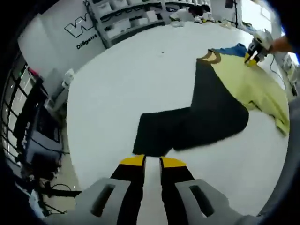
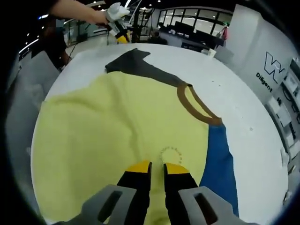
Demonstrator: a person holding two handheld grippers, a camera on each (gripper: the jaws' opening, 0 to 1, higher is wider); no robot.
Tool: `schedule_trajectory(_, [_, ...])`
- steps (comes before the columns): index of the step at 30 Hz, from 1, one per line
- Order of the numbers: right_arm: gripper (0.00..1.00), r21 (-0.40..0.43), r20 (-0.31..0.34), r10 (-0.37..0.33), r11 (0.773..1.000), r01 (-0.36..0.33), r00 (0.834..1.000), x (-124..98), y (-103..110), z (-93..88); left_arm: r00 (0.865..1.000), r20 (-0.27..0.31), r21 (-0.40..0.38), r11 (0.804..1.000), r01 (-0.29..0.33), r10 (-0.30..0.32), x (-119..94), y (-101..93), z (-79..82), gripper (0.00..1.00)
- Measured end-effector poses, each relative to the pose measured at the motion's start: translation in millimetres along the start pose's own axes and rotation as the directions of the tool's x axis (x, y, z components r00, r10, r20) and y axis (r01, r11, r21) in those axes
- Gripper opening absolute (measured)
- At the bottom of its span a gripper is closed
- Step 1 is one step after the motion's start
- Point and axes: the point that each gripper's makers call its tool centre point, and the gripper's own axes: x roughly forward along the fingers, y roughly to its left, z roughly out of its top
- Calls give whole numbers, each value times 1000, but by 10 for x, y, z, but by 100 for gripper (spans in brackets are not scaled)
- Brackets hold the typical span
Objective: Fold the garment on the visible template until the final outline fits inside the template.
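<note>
The garment lies flat on the white table (image 1: 117, 89). It has a yellow body (image 2: 117, 122), a brown collar (image 2: 192, 103), a blue sleeve (image 2: 218, 164) and a black sleeve (image 1: 187, 126). My left gripper (image 1: 152, 161) sits just short of the black sleeve's cuff, jaws nearly together with bare table in the slit between them. It also appears far off as the left gripper (image 2: 119, 28), held by a hand. My right gripper (image 2: 157, 167) is low over the yellow body beside the blue sleeve, jaws close together, no cloth bunched between them. It appears far off as the right gripper (image 1: 255, 50), by the blue sleeve (image 1: 232, 49).
Shelving (image 1: 126, 18) and a wall with lettering (image 1: 84, 33) stand beyond the table. Dark equipment and cables (image 1: 37, 126) sit off the table's edge. A grey chair (image 2: 30, 79) stands by the table, and an office area (image 2: 187, 28) lies behind.
</note>
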Motion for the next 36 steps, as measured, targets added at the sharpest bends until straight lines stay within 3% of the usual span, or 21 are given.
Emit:
schedule_trajectory(3, [4, 3, -2, 0, 1000, 0, 1000, 0, -8, 2, 999, -34, 168, 986, 12, -6, 100, 33, -4, 20])
schedule_trajectory(6, [4, 4, -2, 0, 1000, 0, 1000, -1, -16, 8, 998, -51, 244, 968, 56, -45, 169, 18, -11, 21])
schedule_trajectory(10, [4, 1, -3, 4, 1000, -4, 1000, 12, -13, 7, 994, -88, 397, 913, 92, -62, 227, 61, -73, 23])
schedule_trajectory(11, [4, 2, -2, 5, 1000, -5, 1000, 14, -9, 13, 991, -97, 411, 903, 126, -95, 247, 26, -104, 22])
schedule_trajectory(14, [4, 2, -5, 7, 1000, -7, 1000, 21, -1, 12, 987, -112, 449, 880, 152, -113, 280, 41, -139, 24])
schedule_trajectory(16, [3, 5, -6, 7, 1000, -7, 1000, 30, 0, 10, 986, -111, 448, 879, 162, -126, 306, 55, -133, 25])
schedule_trajectory(18, [3, 7, -5, 7, 1000, -7, 1000, 40, -1, 11, 983, -108, 442, 878, 184, -151, 370, 75, -128, 19])
schedule_trajectory(21, [3, 11, -7, 8, 1000, -8, 1000, 42, 4, 11, 968, -128, 410, 878, 248, -214, 388, -29, -177, 1])
schedule_trajectory(23, [3, 15, -9, 6, 1000, -6, 1000, 51, -2, -1, 973, -124, 402, 887, 226, -192, 405, -3, -190, 0])
schedule_trajectory(24, [3, 18, -10, 5, 1000, -5, 1000, 54, -7, -6, 970, -131, 326, 915, 238, -206, 401, -22, -222, 0])
schedule_trajectory(32, [3, 24, -11, 3, 1000, -3, 1000, 46, -11, -20, 968, -146, 323, 915, 242, -204, 192, -89, -405, 0])
schedule_trajectory(36, [2, 35, -11, 2, 999, -1, 1000, 42, -15, -32, 965, -143, 277, 927, 254, -221, -3, -177, -457, 0])
